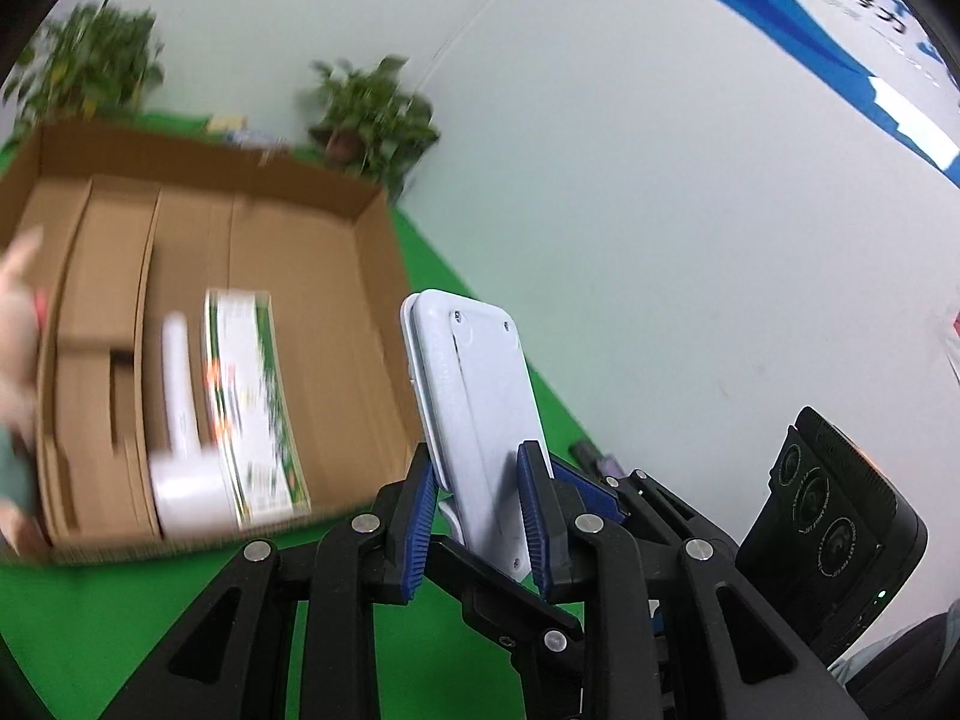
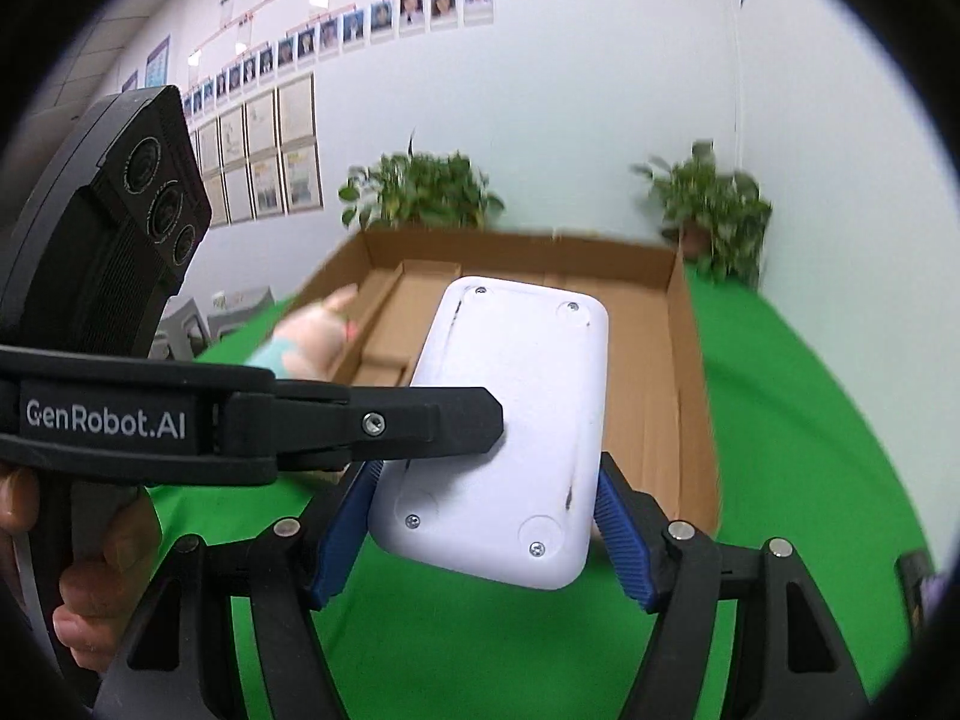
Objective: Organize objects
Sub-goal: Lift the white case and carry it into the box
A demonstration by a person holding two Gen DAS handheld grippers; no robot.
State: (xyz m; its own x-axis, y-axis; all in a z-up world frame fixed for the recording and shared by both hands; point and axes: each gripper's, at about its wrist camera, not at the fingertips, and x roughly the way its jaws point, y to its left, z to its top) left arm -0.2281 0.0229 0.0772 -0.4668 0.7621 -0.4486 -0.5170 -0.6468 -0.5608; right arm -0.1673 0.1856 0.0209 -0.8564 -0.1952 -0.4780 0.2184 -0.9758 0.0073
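White device [image 2: 510, 426], a flat plastic slab with screws at its corners, is held in the air between the two grippers, above the green table [image 2: 810, 450] and just short of the cardboard box [image 2: 684, 360]. The left gripper [image 1: 480, 498] is clamped on its narrow edges, blue pads pressing on both sides, so that in the left wrist view the device [image 1: 474, 396] stands nearly upright. In the right wrist view the left gripper [image 2: 468, 420] reaches in from the left, with its black finger lying across the device's back. The right gripper [image 2: 486, 534] has its fingers on either side of the device's near end; they look to be touching it, though I cannot tell whether they grip.

Inside the box [image 1: 366, 252] lie a white bottle [image 1: 180, 444] and, touching it, a green-and-white carton [image 1: 252, 396], both blurred. A pink plush toy [image 2: 318, 330] sits at the box's left edge. Two potted plants [image 2: 420, 186] stand behind the box against the wall.
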